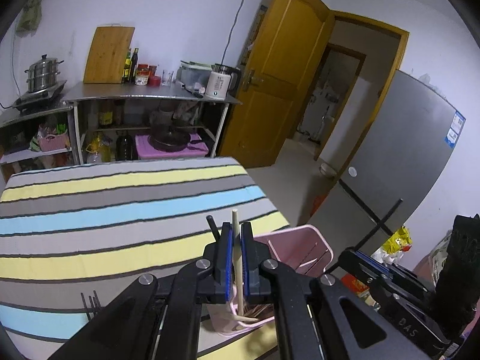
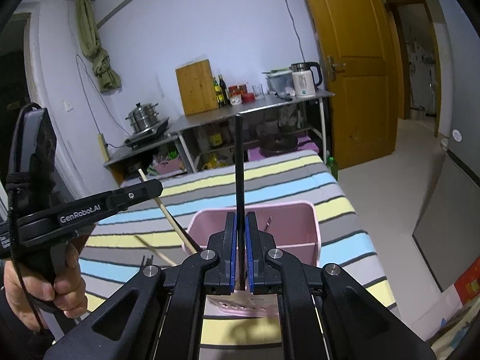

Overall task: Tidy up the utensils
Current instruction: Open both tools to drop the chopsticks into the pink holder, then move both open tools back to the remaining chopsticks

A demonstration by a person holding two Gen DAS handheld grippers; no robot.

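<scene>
Lowering both sticks tip-first into pink plastic utensil caddy [image 2: 279,225] on striped table [image 1: 90,210]: left tongs [image 1: 237,258] clamped on pale wooden chopstick [image 1: 235,225], right tongs [image 2: 240,249] clamped on black chopstick [image 2: 239,165]; releasing only once inside.

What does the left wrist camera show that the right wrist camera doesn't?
Only the left wrist view shows the black fork lying clear on the striped cloth, and the grey fridge. Only the right wrist view shows the hand gripping the left gripper. Both show the pink holder, the wooden utensil and the black utensil.
</scene>
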